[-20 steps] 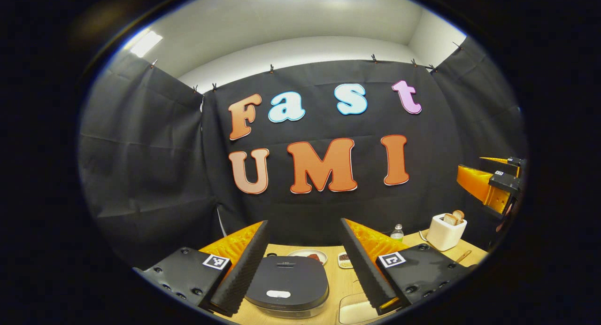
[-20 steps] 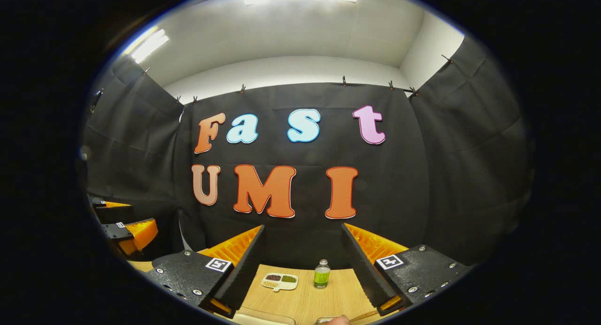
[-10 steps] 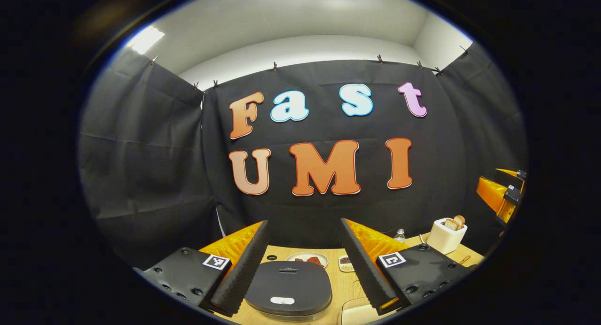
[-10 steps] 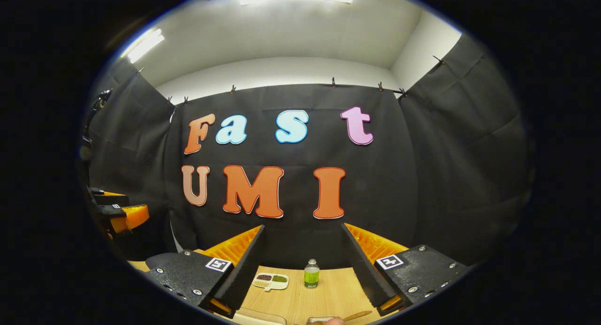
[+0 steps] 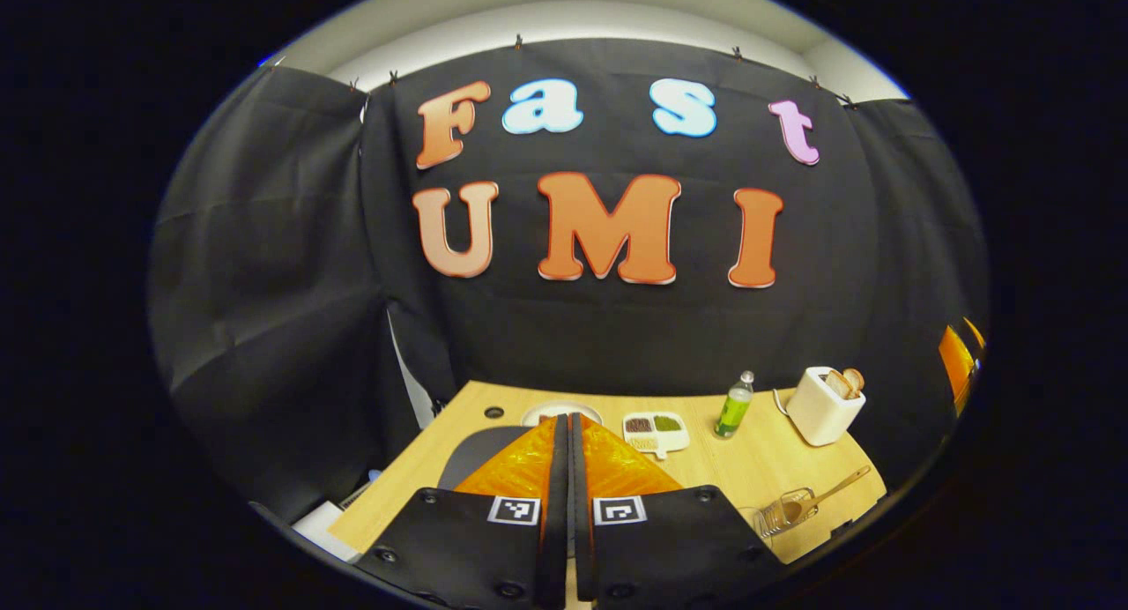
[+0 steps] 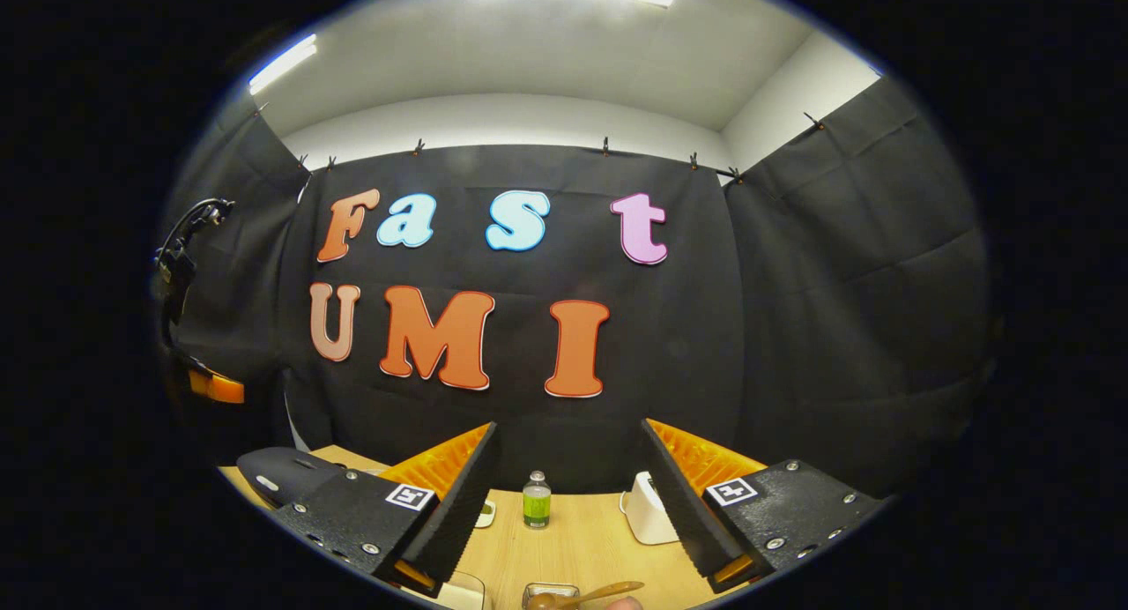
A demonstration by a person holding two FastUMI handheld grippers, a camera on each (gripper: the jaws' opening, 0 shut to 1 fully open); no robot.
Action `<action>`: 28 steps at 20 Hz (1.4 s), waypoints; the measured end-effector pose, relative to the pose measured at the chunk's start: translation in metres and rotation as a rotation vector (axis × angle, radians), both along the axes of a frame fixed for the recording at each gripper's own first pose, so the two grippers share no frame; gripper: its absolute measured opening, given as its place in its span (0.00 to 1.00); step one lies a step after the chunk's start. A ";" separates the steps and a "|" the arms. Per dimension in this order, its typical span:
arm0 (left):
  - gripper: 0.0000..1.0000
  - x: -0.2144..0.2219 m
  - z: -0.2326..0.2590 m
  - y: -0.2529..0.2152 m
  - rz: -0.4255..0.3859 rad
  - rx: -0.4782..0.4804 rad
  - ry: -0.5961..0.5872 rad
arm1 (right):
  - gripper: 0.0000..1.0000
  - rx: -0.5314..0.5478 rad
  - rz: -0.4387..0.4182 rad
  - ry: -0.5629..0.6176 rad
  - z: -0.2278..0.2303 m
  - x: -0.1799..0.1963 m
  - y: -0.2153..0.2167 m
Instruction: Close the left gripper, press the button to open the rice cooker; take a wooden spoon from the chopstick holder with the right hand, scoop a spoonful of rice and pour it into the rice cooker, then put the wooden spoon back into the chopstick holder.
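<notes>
Left gripper view: the left hand-held gripper [image 5: 568,469] is closed, its fingers pressed together with nothing between them, above the tabletop [image 5: 758,469]. The dark rice cooker [image 5: 471,451] lies just left of the fingers, partly hidden, so its lid state cannot be told. Further right stand a compartment dish [image 5: 654,427], a green bottle [image 5: 733,407] and a toaster [image 5: 824,405]. At the near right edge a wooden spoon [image 5: 824,495] lies in a clear chopstick holder [image 5: 780,515].

Right gripper view: the right hand-held gripper [image 6: 568,495] is open and empty. The cooker [image 6: 278,473] sits far left; the spoon [image 6: 586,594] lies at the bottom edge.
</notes>
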State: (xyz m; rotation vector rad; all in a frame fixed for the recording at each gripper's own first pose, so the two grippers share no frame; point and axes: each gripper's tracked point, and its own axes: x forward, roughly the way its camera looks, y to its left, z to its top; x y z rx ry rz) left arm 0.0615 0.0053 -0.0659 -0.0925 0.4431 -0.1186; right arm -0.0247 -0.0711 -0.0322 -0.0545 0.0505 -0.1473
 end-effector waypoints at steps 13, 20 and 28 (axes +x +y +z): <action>0.06 -0.006 -0.137 0.027 0.036 -0.052 0.706 | 0.96 -0.004 -0.034 0.150 -0.042 -0.032 -0.018; 0.07 -0.006 -0.176 0.034 0.065 -0.089 0.854 | 0.96 0.001 -0.065 0.189 -0.057 -0.036 -0.026; 0.06 -0.009 -0.202 0.035 0.076 -0.096 0.935 | 0.96 0.006 -0.112 0.229 -0.072 -0.037 -0.036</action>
